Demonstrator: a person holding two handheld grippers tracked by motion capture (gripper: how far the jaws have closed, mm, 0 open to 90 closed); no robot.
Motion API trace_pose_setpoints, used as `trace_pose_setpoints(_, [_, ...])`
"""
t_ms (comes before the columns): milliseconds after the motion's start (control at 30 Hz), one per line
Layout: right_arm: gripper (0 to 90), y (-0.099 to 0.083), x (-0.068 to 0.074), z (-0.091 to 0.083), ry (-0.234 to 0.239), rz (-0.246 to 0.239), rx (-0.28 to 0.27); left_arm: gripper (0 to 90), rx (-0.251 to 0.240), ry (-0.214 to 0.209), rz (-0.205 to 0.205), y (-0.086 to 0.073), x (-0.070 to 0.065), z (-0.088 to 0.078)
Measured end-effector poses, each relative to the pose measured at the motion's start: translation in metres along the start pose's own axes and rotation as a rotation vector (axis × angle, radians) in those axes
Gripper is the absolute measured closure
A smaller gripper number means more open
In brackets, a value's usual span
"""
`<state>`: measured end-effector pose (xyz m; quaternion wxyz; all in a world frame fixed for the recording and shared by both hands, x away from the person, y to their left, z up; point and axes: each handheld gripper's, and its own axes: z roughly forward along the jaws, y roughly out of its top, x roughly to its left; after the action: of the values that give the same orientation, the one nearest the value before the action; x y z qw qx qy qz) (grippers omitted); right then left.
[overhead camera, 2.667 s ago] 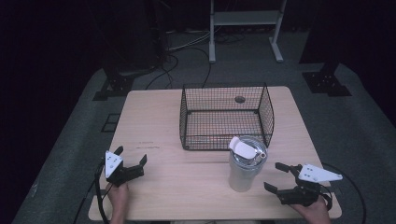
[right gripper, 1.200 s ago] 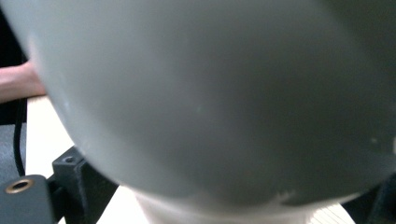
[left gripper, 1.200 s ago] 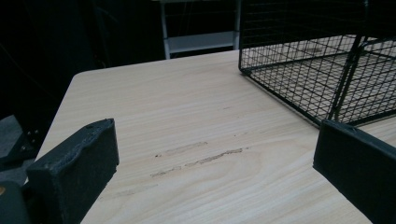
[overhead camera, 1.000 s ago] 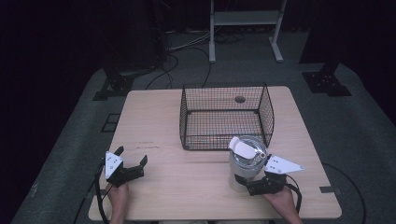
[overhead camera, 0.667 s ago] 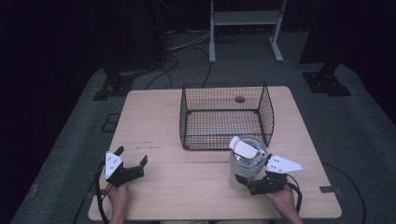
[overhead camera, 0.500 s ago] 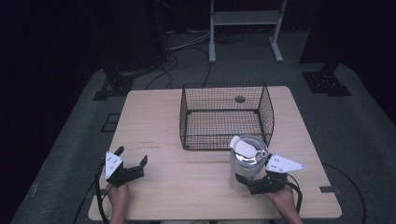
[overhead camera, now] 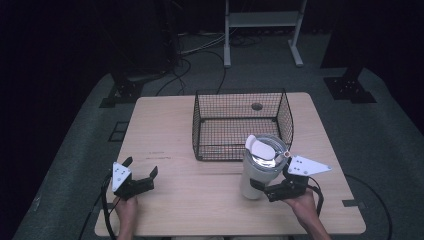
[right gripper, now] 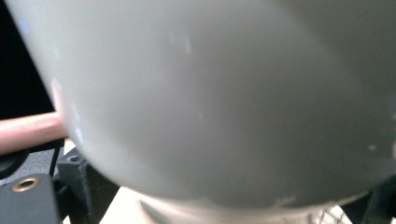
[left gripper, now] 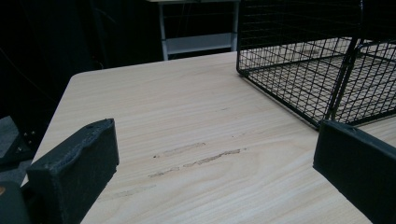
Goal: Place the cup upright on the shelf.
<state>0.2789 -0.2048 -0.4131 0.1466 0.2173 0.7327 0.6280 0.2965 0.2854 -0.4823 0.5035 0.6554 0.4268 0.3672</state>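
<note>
**Ann:** Jaws first: the right gripper [overhead camera: 266,190] has its two black jaws set around the lower body of the tumbler [overhead camera: 260,167], one either side. Whether they have pinched tight, I cannot tell; from the right gripper view the pale wall [right gripper: 224,93] sits right against the camera.

**Ben:** And the left gripper [overhead camera: 137,177]?

**Ann:** Spread wide, holding nothing, resting low at the near left of the table [overhead camera: 165,130]. Its own view looks between the jaws at bare wood and the corner of the wire basket [left gripper: 322,60].

**Ben:** Where does the tumbler stand?

**Ann:** Upright at the near right, just in front of the basket's [overhead camera: 240,125] near right corner, close to the mesh. White lid [overhead camera: 262,147] on top.

**Ben:** How will it handle?

**Ann:** Stiff, I'd judge, and smooth, so likely slippery. It looks tall and top-heavy with that lid; a low grip could let it tip. I'd take it across the body nearer the middle, jaws square to the wall, and lift straight to clear the basket rim.
</note>
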Motion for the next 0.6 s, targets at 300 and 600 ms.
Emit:
trace_pose_setpoints(300, [8.2, 0.036, -0.002, 0.011, 0.032, -0.059, 0.002, 0.0, 0.005, 0.006, -0.004, 0.0, 0.0, 0.001])
trace_pose_setpoints(600, [8.3, 0.065, -0.014, 0.027, 0.059, -0.078, -0.02, 0.0, 0.006, 0.004, -0.003, 0.0, 0.0, 0.001])
